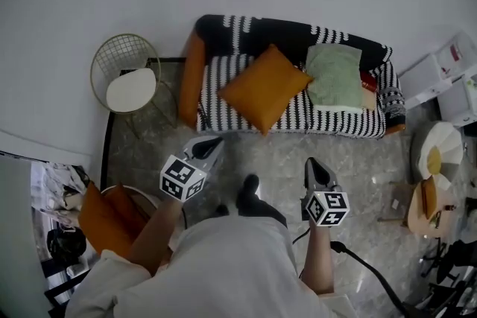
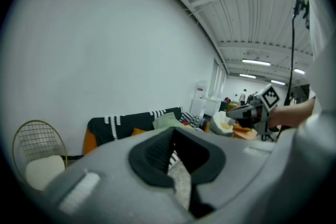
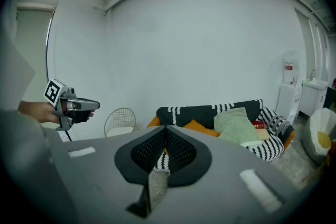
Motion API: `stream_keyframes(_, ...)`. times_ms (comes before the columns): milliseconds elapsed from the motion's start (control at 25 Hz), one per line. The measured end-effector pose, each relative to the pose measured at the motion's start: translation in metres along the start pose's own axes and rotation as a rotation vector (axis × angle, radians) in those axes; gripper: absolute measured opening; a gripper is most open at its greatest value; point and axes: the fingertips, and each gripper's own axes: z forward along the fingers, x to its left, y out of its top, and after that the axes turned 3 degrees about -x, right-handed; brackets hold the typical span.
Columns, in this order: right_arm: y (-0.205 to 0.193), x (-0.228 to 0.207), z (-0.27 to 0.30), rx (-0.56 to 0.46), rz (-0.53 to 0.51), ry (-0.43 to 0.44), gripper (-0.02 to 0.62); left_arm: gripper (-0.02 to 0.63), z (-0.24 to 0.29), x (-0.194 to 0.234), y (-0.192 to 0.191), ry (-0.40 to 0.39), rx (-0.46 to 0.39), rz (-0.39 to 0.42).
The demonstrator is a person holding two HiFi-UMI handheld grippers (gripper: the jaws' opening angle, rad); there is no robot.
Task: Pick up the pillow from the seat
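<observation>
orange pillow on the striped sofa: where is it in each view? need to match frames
Head view: orange pillow upper centre, on the sofa seat.
Left gripper view: orange pillow left of centre, low; only a sliver shows.
Right gripper view: orange pillow right of centre, low.
Shared landmark: the green pillow beside it on the sofa.

Head view steeply down; both gripper views level, facing distant sofa (image 1: 276,32), shared by all.
</observation>
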Motion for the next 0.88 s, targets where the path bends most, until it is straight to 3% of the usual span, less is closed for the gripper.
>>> stream_keyframes(320,0.017,-0.051,0.033,0.015,0.017,0.013,0.005,-0.002,0.057,0.008,0.018,0.007,0.02,0.0)
stream_keyframes(880,0.046,-0.122,0.102,0.047,-0.009,0.115,0.005,-0.002,0.144,0.026,0.042,0.077,0.028,-0.021)
